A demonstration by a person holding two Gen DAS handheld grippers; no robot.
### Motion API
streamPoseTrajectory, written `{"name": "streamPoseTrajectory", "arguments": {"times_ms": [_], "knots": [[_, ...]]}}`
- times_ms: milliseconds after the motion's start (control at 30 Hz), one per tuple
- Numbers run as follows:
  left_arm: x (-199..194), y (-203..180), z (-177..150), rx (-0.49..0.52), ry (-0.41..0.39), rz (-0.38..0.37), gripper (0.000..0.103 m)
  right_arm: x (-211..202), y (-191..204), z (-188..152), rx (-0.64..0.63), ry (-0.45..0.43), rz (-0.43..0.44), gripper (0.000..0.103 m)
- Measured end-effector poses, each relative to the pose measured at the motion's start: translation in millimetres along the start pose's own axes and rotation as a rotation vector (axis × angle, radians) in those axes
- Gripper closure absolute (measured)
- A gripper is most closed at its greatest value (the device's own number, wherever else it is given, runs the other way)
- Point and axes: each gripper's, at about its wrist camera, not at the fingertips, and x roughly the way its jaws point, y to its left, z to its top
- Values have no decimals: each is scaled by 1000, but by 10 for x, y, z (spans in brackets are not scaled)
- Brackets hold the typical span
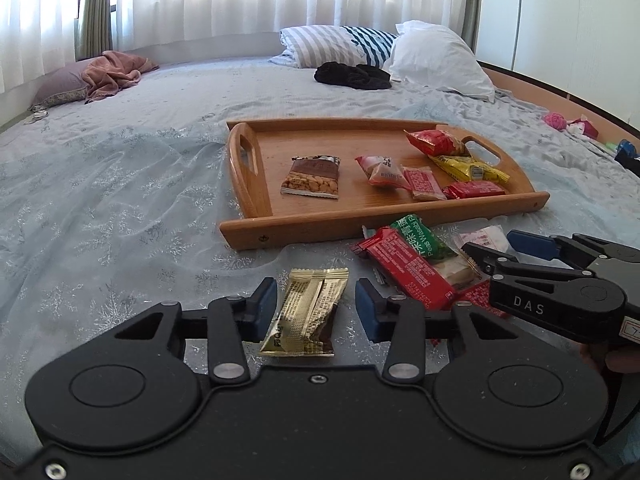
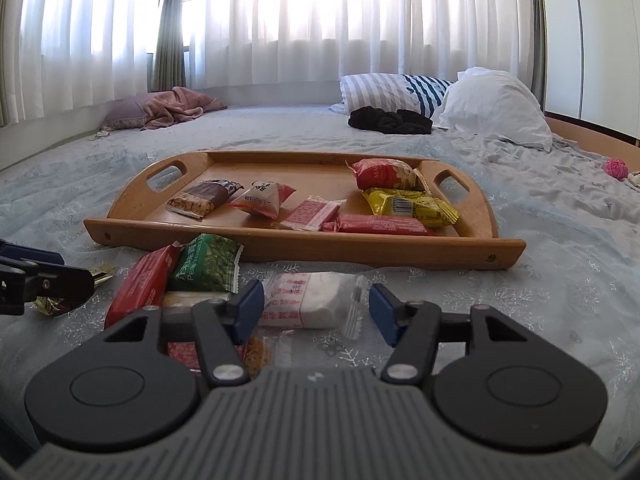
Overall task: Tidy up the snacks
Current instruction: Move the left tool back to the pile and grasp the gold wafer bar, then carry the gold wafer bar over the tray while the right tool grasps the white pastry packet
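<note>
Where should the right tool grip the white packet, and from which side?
Grip the white packet across its puffy middle, coming in low from the near side, as the right tool already does with its fingers on either side of it. The packet lies flat on the bed with its crimped ends pointing left and right, so the middle gives more body than those thin ends.

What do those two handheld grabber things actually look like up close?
Both are matte black plastic with two round hubs, silver rivets and linkage bars ending in blue-padded fingers. The right gripper has a ribbed grey centre and white "DAS" lettering on its side; the left gripper has a plain black body.
</note>
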Motion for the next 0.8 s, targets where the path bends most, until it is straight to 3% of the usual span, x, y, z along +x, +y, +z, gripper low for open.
{"name": "streamPoseTrajectory", "arguments": {"times_ms": [233, 367, 467, 500, 600, 800], "knots": [[153, 100, -29, -57, 59, -2, 57, 8, 8, -1, 0, 2, -3, 45], [173, 67, -57, -42, 54, 1, 57, 9, 12, -5, -6, 2, -4, 45], [186, 49, -55, -40, 58, -19, 59, 17, 16, -5, -10, 4, -3, 46], [192, 35, -54, -36, 56, -17, 66, 22, 19, -6, -10, 5, -2, 46], [182, 3, -31, -34, 48, -7, 72, 31, 23, 0, -8, 8, 5, 49], [123, -21, 55, -39, 15, 5, 75, -5, -8, 36, 15, 2, 13, 58]]}}
